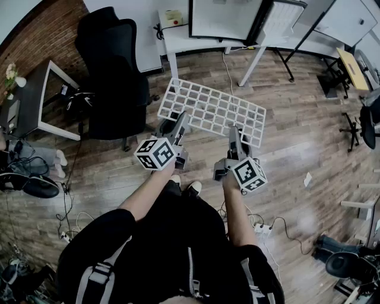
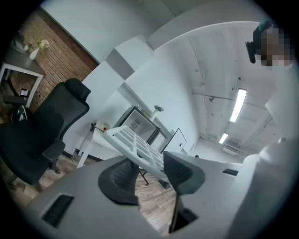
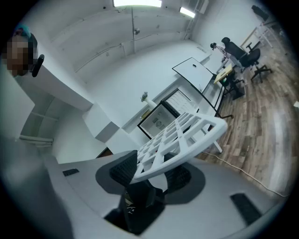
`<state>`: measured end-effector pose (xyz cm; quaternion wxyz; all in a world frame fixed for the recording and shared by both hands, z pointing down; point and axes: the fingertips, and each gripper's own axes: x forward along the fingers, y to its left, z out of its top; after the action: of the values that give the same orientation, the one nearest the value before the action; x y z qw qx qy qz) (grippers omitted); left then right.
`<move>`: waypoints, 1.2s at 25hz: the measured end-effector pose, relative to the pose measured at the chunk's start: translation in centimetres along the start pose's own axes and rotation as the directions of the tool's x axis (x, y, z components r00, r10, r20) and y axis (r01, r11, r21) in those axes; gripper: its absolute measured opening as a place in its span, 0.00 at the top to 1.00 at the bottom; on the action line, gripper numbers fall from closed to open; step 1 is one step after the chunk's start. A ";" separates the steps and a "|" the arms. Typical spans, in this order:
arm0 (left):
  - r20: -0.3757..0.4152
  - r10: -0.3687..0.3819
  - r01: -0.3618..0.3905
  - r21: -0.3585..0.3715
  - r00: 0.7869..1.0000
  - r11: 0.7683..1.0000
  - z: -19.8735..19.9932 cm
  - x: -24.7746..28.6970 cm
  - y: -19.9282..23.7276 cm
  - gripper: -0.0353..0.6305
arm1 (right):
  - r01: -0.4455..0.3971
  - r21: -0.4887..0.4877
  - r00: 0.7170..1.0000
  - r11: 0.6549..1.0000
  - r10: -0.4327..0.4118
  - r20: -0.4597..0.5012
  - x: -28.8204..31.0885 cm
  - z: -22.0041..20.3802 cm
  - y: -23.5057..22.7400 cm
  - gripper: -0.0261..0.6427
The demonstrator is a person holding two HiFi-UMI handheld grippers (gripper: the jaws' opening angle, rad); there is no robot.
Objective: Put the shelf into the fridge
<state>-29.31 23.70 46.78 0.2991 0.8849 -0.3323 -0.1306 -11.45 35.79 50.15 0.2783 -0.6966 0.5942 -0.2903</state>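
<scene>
The white grid shelf hangs tilted above the wooden floor, carried by its near edge. My left gripper is shut on the shelf's near left part, and my right gripper is shut on its near right part. In the left gripper view the shelf runs between the dark pads of the left gripper. The right gripper view shows the shelf crossing between the jaws of the right gripper. The black-framed fridge stands ahead by the wall, also visible as the fridge beyond the shelf.
A black office chair stands at the left, close to the shelf's left end. A white table is beside the fridge. A dark desk is far left, more chairs far right. Cables and a power strip lie near my feet.
</scene>
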 end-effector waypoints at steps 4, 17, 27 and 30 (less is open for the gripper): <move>0.003 0.006 -0.006 0.000 1.000 1.000 0.2 -0.2 0.1 0.67 | -0.010 -0.010 1.000 1.000 0.010 -0.006 0.1 -0.1 0.2 0.67; 0.005 0.016 -0.016 -0.009 1.000 1.000 -0.9 1.1 0.1 0.67 | -0.017 -0.020 0.999 1.000 0.017 -0.029 1.0 0.6 -1.1 0.67; 0.000 0.029 -0.029 -0.020 1.000 0.999 -1.6 7.0 1.8 0.67 | -0.005 -0.013 0.999 1.000 0.005 -0.050 6.1 2.4 -4.0 0.67; 0.001 0.033 -0.033 -0.029 0.999 0.999 -1.5 10.3 2.6 0.67 | 0.000 -0.015 0.998 1.000 -0.001 -0.058 8.9 3.6 -5.0 0.67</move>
<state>-22.31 15.94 49.17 0.3139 0.8747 -0.3453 -0.1311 -4.33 27.81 52.06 0.2557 -0.6900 0.6041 -0.3059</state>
